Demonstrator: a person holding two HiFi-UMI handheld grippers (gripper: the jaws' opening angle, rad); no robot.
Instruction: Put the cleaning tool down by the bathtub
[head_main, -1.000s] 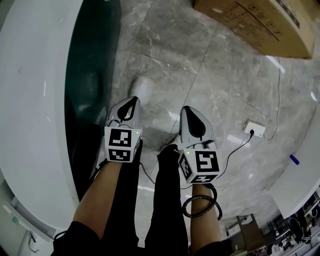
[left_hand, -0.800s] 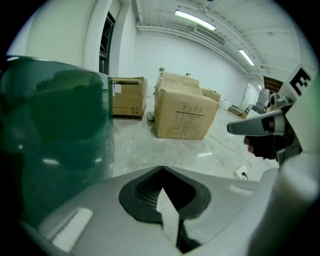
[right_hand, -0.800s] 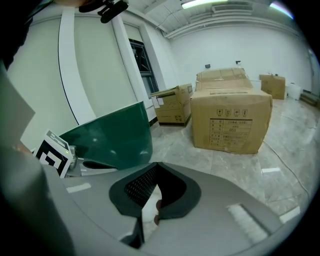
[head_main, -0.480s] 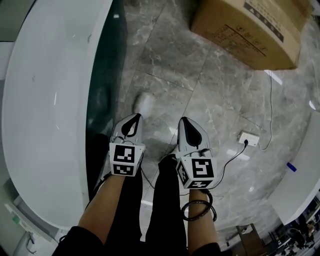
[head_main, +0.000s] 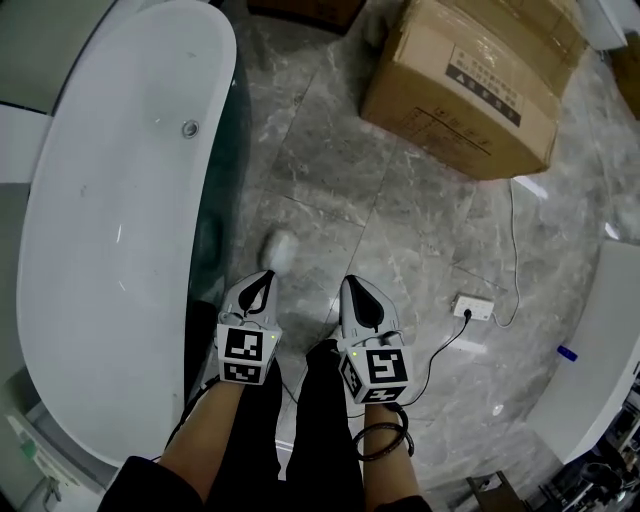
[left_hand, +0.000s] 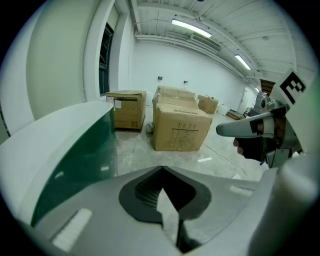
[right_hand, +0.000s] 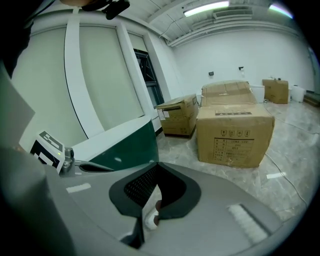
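Bathtub first: white inside, dark green on its outer wall, it runs along the outer side of my left tool and reaches well ahead of it. Grey marble floor lies beneath both tools. A large cardboard box with black print stands on it well ahead of my right tool, and both gripper views show more boxes behind it.

I hold the two tools side by side, near each other but apart, both pointing forward. The left tool's jaws are pressed together at the tips and pinch nothing. Only floor shows through the opening behind them. The right tool's jaws are likewise pressed together and carry nothing.

A white power socket sits on the floor off to the right of my right tool, with a thin white cable running forward from it.

The white cleaning tool lies on the floor just ahead of my left tool's tips, near the tub's green wall and clear of both tools. It is too blurred to tell its shape.

A black coiled band circles my right wrist.
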